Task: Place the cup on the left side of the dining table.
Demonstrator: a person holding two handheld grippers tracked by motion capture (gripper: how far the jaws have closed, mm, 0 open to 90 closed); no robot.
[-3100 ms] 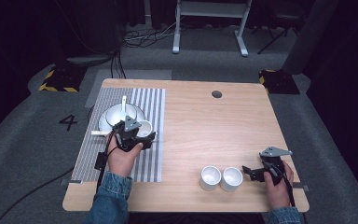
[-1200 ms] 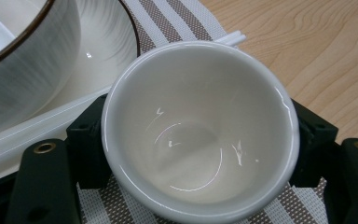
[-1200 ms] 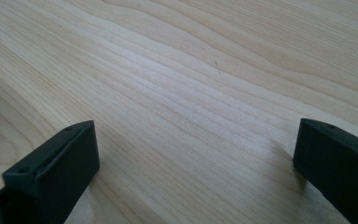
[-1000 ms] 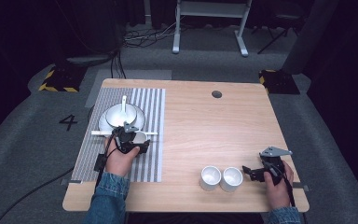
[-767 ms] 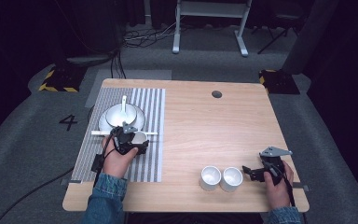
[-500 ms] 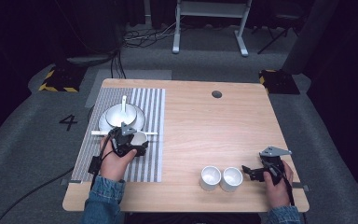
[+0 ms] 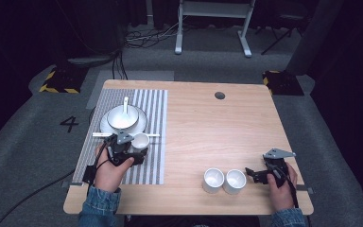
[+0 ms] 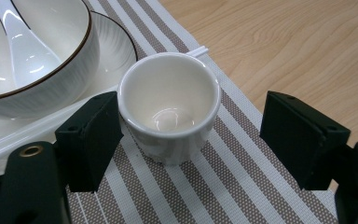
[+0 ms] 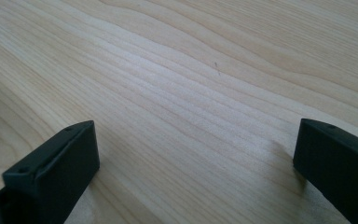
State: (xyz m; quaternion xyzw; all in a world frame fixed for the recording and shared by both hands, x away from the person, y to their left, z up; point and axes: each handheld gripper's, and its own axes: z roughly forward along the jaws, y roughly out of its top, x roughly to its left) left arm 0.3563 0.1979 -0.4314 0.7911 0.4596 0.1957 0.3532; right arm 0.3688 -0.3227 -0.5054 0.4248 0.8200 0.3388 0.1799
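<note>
A small white cup (image 8: 169, 105) stands upright on the striped placemat (image 8: 242, 177), between the jaws of my left gripper (image 8: 193, 140). The gripper is open: its left jaw sits right against the cup's side, the right jaw well clear. In the high view the cup (image 7: 140, 140) is just right of my left gripper (image 7: 136, 147). Beside it a white bowl (image 7: 116, 120) with a spoon (image 7: 125, 105) rests on a plate (image 7: 105, 126). My right gripper (image 7: 253, 175) lies open on bare wood (image 9: 191, 93), right of two more white cups (image 7: 213, 179) (image 7: 235, 181).
A thin white stick (image 7: 99, 135) lies across the placemat (image 7: 153, 161) in front of the plate. The wooden table (image 7: 217, 127) has a round cable hole (image 7: 220, 95) at the back. Bare wood spreads between mat and cups.
Three seconds ago the left gripper and cup were nearer the bowl; both came slightly toward the person. In the last second the left hand drew back a little. The right gripper is still.
</note>
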